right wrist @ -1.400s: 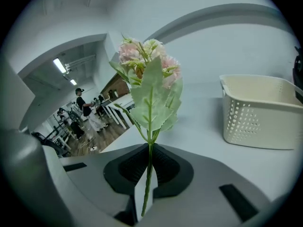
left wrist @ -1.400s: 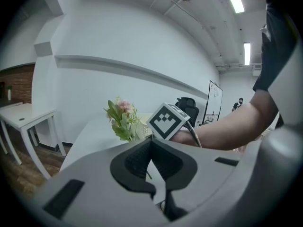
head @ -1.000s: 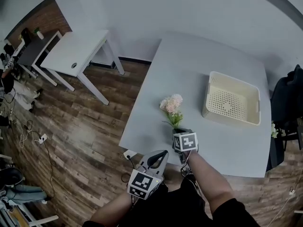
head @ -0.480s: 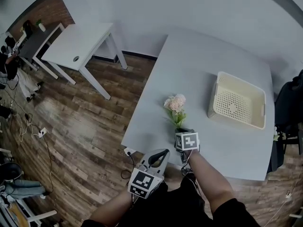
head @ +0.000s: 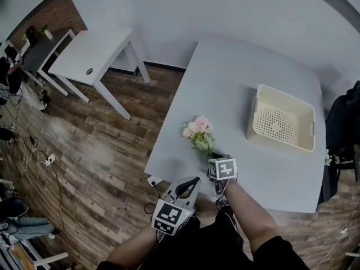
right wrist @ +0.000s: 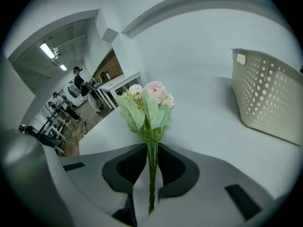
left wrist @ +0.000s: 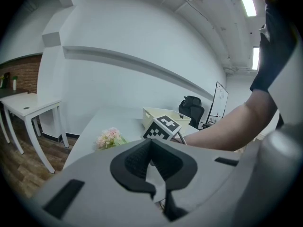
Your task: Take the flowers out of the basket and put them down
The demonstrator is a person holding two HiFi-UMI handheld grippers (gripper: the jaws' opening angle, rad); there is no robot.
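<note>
Closest to the person, the left gripper (head: 190, 183) hangs just off the near edge of the table (head: 242, 72). Its jaws are closed together with nothing in them.

A bit further in, the right gripper (head: 212, 157) sits over the table's near edge. Its jaws are opening, and the green stem of the flowers (head: 196, 129) runs right down the gap between them. The pads look like they've let go of it.

The pink and cream blooms lean away to the far left of that gripper, low over the tabletop. It's hard to say if they actually touch the surface.

The flowers are out of the basket (head: 281, 91), which stands well to their right, further back on the table.

Past the table's left side there's wood floor (head: 101, 145) and a small white side table (head: 93, 52).
</note>
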